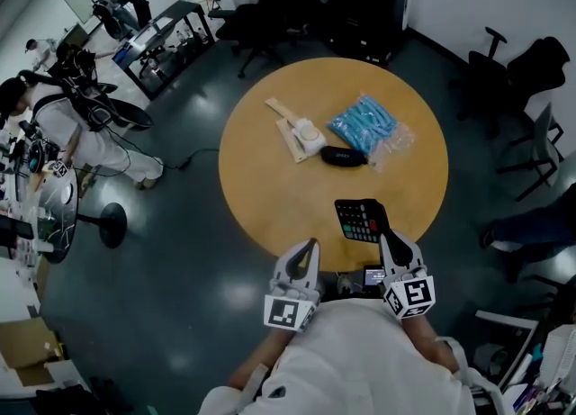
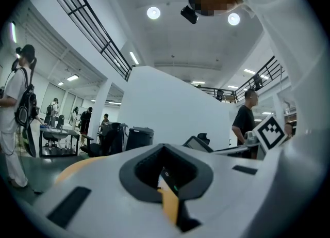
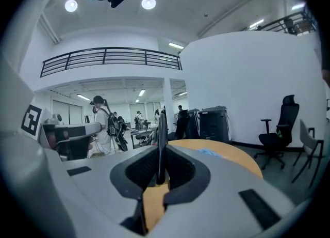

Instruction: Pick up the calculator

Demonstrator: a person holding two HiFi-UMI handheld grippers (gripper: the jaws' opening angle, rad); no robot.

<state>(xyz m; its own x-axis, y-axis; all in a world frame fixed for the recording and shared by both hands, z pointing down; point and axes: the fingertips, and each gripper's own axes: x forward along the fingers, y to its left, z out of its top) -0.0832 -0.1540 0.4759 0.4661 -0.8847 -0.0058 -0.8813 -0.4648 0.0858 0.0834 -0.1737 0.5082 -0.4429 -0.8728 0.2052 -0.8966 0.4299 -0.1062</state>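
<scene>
The black calculator [image 1: 361, 220], with rows of coloured keys, hangs over the near edge of the round wooden table [image 1: 256, 188]. My right gripper [image 1: 383, 239] is shut on its near right corner. In the right gripper view the calculator [image 3: 161, 128] stands edge-on as a thin dark slab pinched between the jaws of the right gripper [image 3: 160, 154]. My left gripper [image 1: 311, 245] floats beside it to the left, jaws together and holding nothing. In the left gripper view the left gripper [image 2: 165, 154] points level, and the calculator [image 2: 199, 143] shows to the right.
On the table lie a blue plastic packet [image 1: 366, 125], a black pouch [image 1: 344, 156] and a white object on a beige strip [image 1: 300, 134]. Office chairs [image 1: 526, 71] stand at the right. A person [image 1: 63, 125] and desks are at the left.
</scene>
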